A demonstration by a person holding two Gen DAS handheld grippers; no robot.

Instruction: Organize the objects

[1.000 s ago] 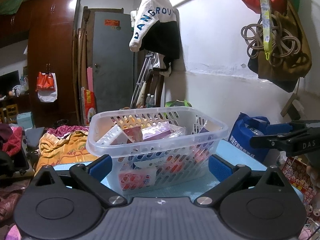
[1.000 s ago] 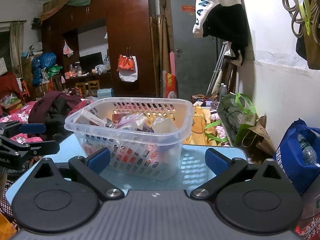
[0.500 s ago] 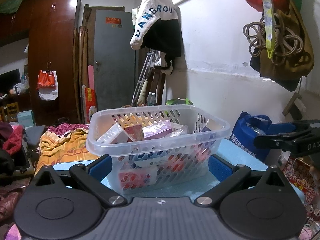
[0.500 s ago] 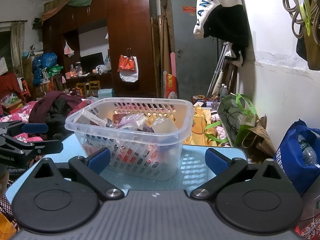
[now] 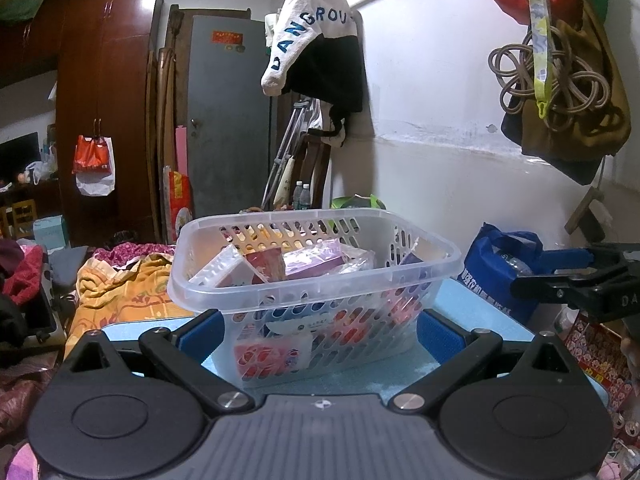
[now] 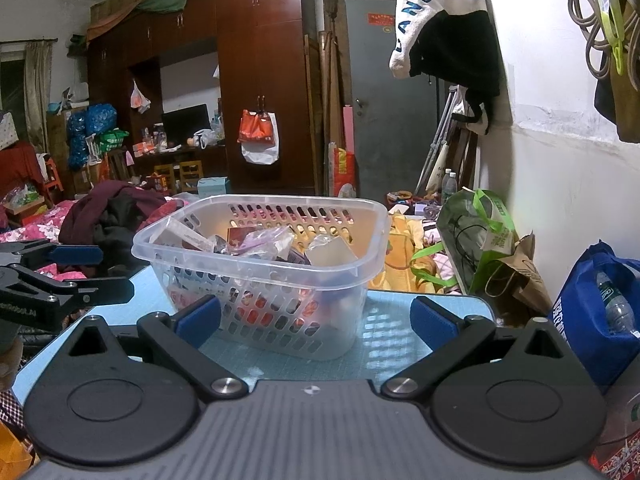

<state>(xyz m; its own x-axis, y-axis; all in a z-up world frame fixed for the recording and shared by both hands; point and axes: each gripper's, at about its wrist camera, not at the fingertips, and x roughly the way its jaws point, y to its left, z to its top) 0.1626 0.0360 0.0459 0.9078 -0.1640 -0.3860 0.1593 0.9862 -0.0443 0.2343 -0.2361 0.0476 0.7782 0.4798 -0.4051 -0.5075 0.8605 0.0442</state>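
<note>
A clear plastic basket [image 5: 316, 276] [image 6: 260, 276] holding several packets and small boxes stands on a light blue table [image 5: 472, 308] [image 6: 400, 344]. My left gripper [image 5: 316, 332] is open, its blue pads [image 5: 196, 330] standing either side of the basket's near end; I cannot tell whether they touch it. My right gripper [image 6: 316, 320] is open too, facing another side of the basket with nothing between its fingers. Each gripper also shows in the other's view: the right gripper [image 5: 576, 280] hovers at the table's right, the left gripper [image 6: 60, 280] at its left.
A blue bag [image 5: 496, 264] [image 6: 592, 312] stands by the white wall right of the table. A green bag [image 6: 476, 236] and an orange blanket [image 5: 116, 292] lie behind it. Clothes [image 6: 108, 220] are heaped at the left, and a dark wardrobe [image 6: 260, 80] stands at the back.
Hardly anything. In the right wrist view the left gripper has edged slightly inward towards the basket. The basket has stayed where it was.
</note>
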